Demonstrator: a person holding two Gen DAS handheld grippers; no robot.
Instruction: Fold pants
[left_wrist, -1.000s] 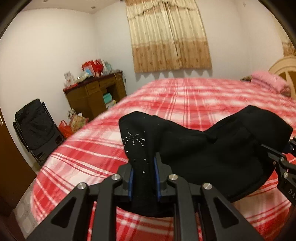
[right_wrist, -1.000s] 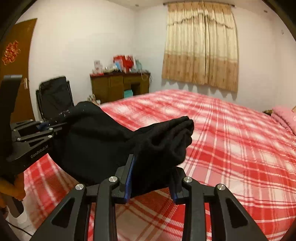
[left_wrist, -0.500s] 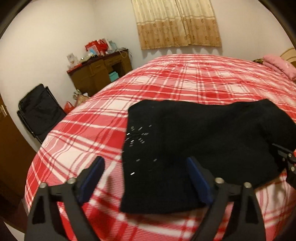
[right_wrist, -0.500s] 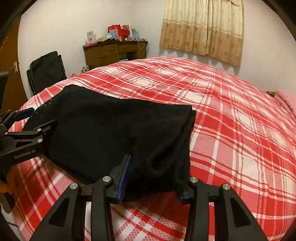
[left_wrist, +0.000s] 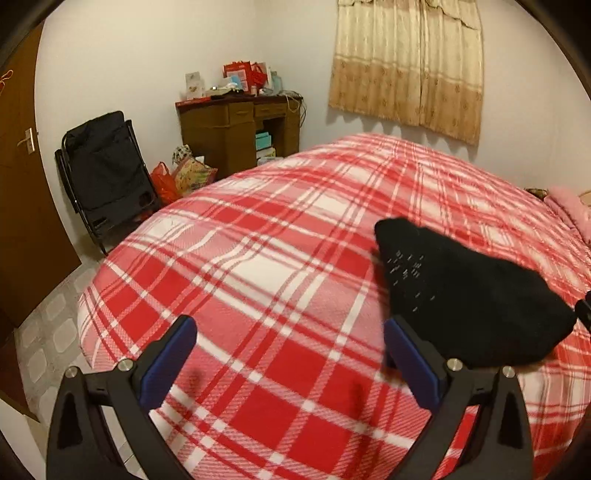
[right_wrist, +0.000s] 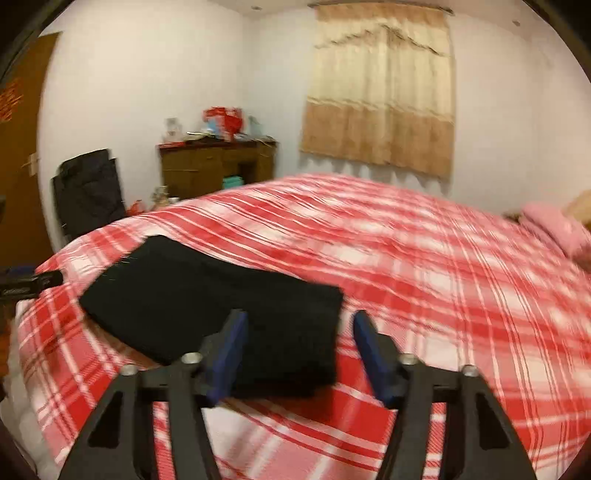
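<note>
A: Pants (right_wrist: 221, 314) — where?
B: Folded black bundle, flat on the bed (left_wrist: 258, 258), red/white plaid cover. Sparkly studs on one corner.
A: Rel. to left gripper (left_wrist: 288, 350)?
B: Off to the right of its jaws, just beyond the right finger. Nothing between the jaws but bedcover. Jaws have just been opening, now spread wide, holding nothing.
A: Right gripper (right_wrist: 297, 354)?
B: Pants' near right corner sits between its jaws. Left pad (right_wrist: 227, 354) is at the cloth; right pad stands clear, w/ a strip of bedcover showing in the gap. Jaws about half apart, so not clamping. Pic is blurred.
A: Other stuff?
B: Beyond the jaws: wooden desk (left_wrist: 240, 129) against the wall w/ red bags on top, black folding chair (left_wrist: 107, 170) left of it, beige curtain (left_wrist: 406, 66), pink pillow (right_wrist: 554, 229) far right.
</note>
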